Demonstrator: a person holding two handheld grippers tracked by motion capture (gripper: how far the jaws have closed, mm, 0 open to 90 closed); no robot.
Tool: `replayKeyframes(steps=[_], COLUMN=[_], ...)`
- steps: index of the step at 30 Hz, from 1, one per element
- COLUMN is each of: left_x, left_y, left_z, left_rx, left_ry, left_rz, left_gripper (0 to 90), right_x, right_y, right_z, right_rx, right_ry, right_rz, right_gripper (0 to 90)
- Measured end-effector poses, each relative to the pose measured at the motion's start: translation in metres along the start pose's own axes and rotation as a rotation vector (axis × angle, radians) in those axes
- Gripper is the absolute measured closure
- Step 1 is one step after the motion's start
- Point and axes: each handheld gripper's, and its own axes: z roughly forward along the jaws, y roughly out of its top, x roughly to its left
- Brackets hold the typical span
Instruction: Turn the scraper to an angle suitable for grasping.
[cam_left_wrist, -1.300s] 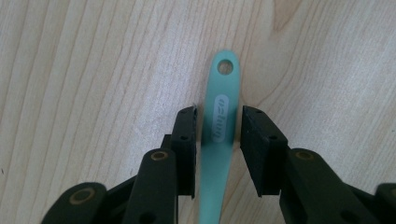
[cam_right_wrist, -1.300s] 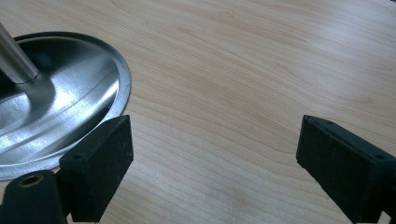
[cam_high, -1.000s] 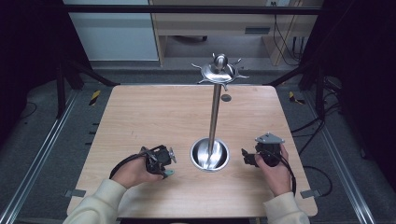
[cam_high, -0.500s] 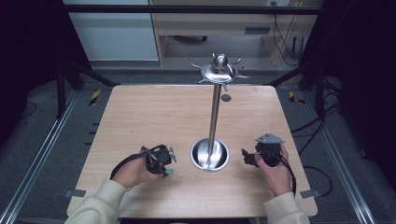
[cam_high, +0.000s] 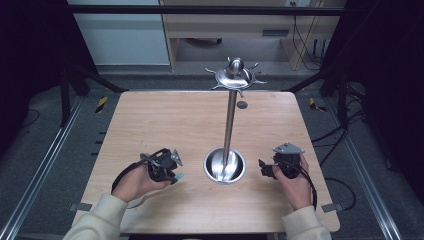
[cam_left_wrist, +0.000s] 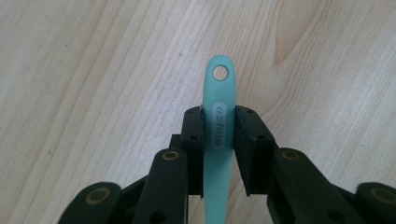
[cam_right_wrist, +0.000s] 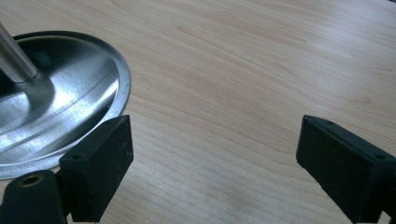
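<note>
Gripping a teal handle (cam_left_wrist: 218, 126) in the left gripper (cam_high: 167, 165), jaws pinching its flat sides, left of the steel stand (cam_high: 229, 125). Holding the right gripper (cam_high: 267, 169) spread and empty, right of the stand. Risking slippage, the handle being narrow and smooth. Noting the stand's dished base (cam_right_wrist: 60, 102) carrying nothing.

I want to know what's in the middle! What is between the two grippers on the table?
In the high view, the metal stand's round base sits between the left gripper and the right gripper.
</note>
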Motion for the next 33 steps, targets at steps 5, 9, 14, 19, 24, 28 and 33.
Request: replayKeyframes(steps=[5, 9, 14, 19, 24, 28, 33], left_x=[0.0, 0.001, 0.003, 0.005, 0.005, 0.006, 0.006], left_y=[0.0, -0.001, -0.003, -0.007, -0.008, -0.008, -0.007], left_z=[-0.013, -0.023, -0.036, -0.05, -0.067, -0.076, -0.086], left_rx=[-0.029, -0.053, -0.093, -0.132, -0.174, -0.196, -0.237], left_ry=[0.009, 0.025, 0.042, 0.059, 0.082, 0.094, 0.111], left_rz=[-0.011, -0.013, -0.03, -0.044, -0.062, -0.065, -0.076], left_gripper=[74.2, 74.3, 74.3, 74.3, 74.4, 74.4, 74.3], right_x=[0.0, 0.0, 0.0, 0.0, 0.0, 0.0, 0.0], right_y=[0.0, 0.0, 0.0, 0.0, 0.0, 0.0, 0.0], right_z=[0.0, 0.0, 0.0, 0.0, 0.0, 0.0, 0.0], right_rx=[0.0, 0.001, 0.003, 0.001, 0.004, 0.001, 0.004], right_ry=[-0.001, -0.002, -0.003, -0.002, -0.002, -0.002, -0.002], right_rz=[-0.001, -0.003, 0.0, -0.002, -0.004, -0.003, 0.0], right_gripper=[11.3, 11.3, 11.3, 11.3, 11.3, 11.3, 11.3])
